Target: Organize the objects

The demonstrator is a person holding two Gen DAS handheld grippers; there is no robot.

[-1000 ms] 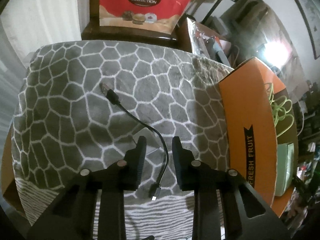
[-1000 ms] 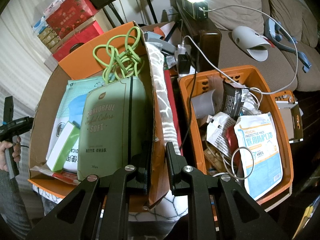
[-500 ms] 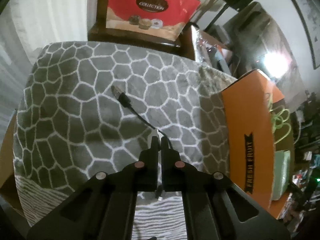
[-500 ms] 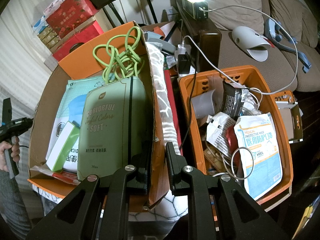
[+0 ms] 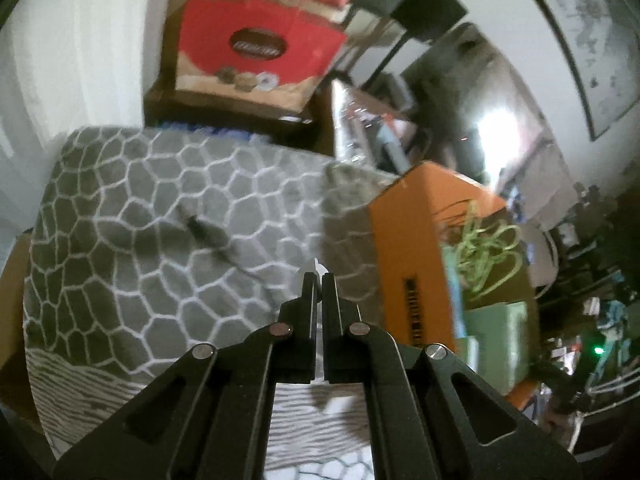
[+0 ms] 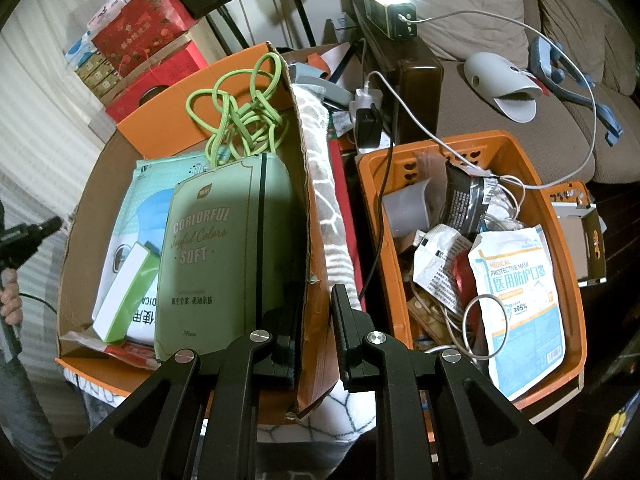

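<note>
My left gripper (image 5: 318,278) is shut on a short black USB cable (image 5: 208,234), with a pale bit showing between the fingertips. The cable trails blurred over the grey patterned blanket (image 5: 140,208). The orange cardboard box (image 5: 404,240) stands to its right. My right gripper (image 6: 318,300) straddles the right wall of that box (image 6: 308,208), its jaws a little apart on either side of the wall; whether they press on it is unclear. In the box lie a green tissue pack (image 6: 224,256), a green cord (image 6: 240,116) and mask packs (image 6: 132,236).
An orange plastic basket (image 6: 560,240) full of packets and cables stands right of the box. A red gift box (image 5: 256,44) is behind the blanket. A sofa (image 6: 500,92), power bank lamp (image 6: 388,12) and charger cables lie beyond. The left gripper's handle shows at the far left (image 6: 24,236).
My left gripper closed on the black cable and has lifted and swung right toward the orange box, dragging the cable. The right gripper has not moved.
</note>
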